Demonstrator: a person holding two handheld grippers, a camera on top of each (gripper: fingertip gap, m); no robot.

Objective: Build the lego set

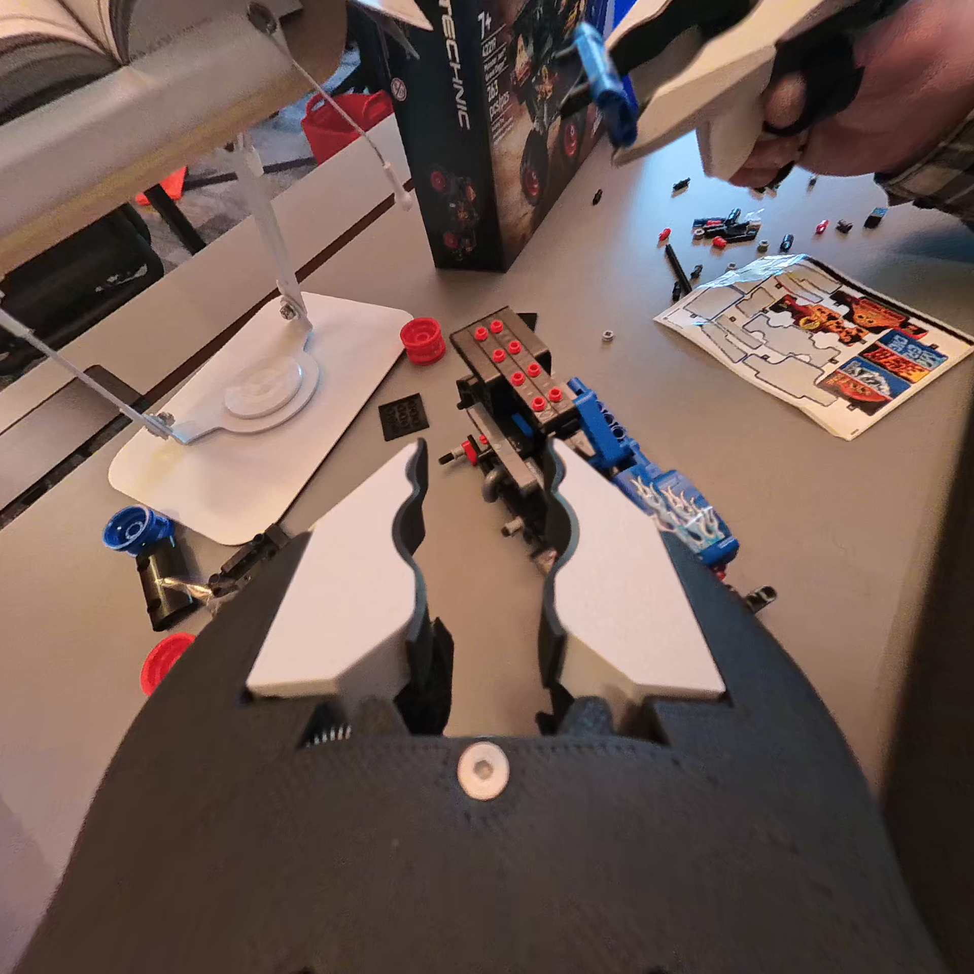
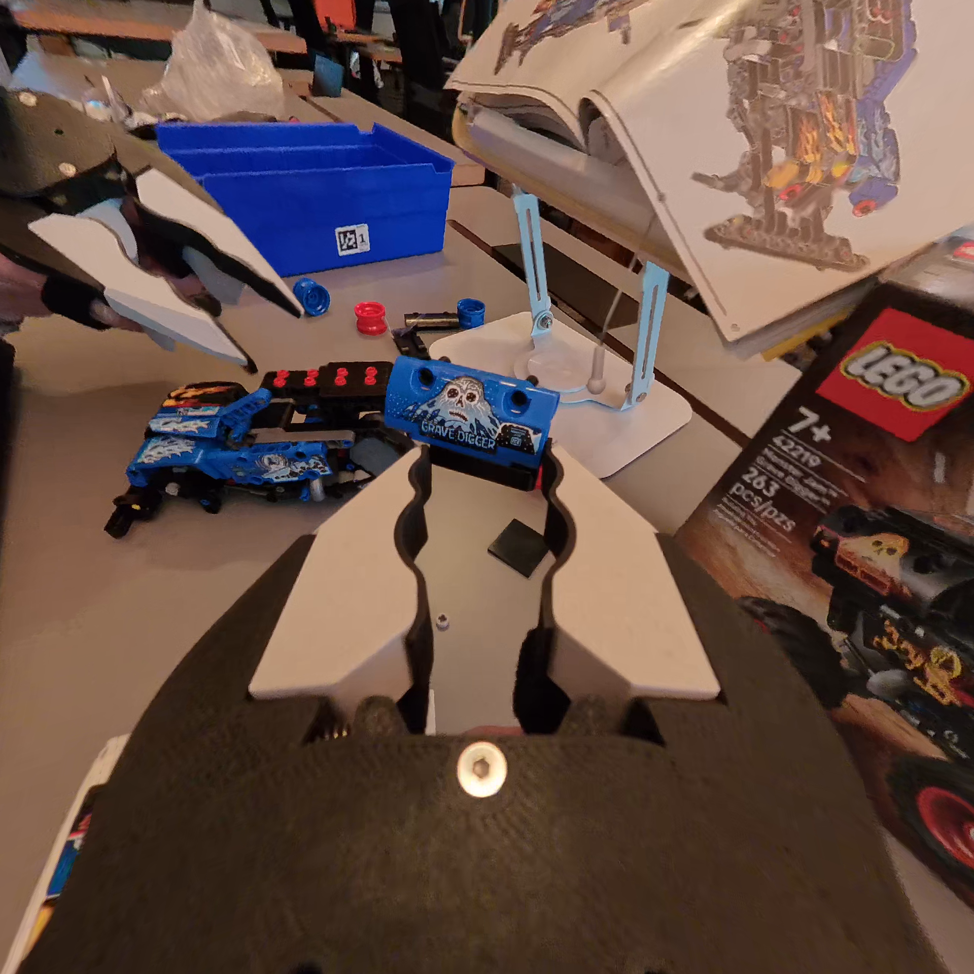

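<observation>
A half-built blue and black truck point(image 1: 516, 379) with red pins on its bed lies on the grey table, and it also shows in the right wrist view point(image 2: 237, 453). My left gripper point(image 1: 487, 453) is open and empty, just above the truck's near end; in the right wrist view it point(image 2: 274, 340) hovers over the truck. My right gripper point(image 2: 485, 458) is shut on a blue panel with a skull sticker point(image 2: 469, 411) and holds it in the air. That panel point(image 1: 606, 84) shows at the top right of the left wrist view.
The set's box point(image 1: 474, 158) stands at the back. An instruction booklet point(image 2: 738, 132) rests on a white stand point(image 1: 253, 416). A sticker sheet point(image 1: 811, 342) and small loose parts point(image 1: 738, 226) lie to the right. Red point(image 1: 421, 340) and blue point(image 1: 134, 529) wheel hubs, a black tile point(image 1: 403, 416) and a blue bin point(image 2: 316, 195) are nearby. The gap from one gripper's tips to the other's is roughly 15 centimetres.
</observation>
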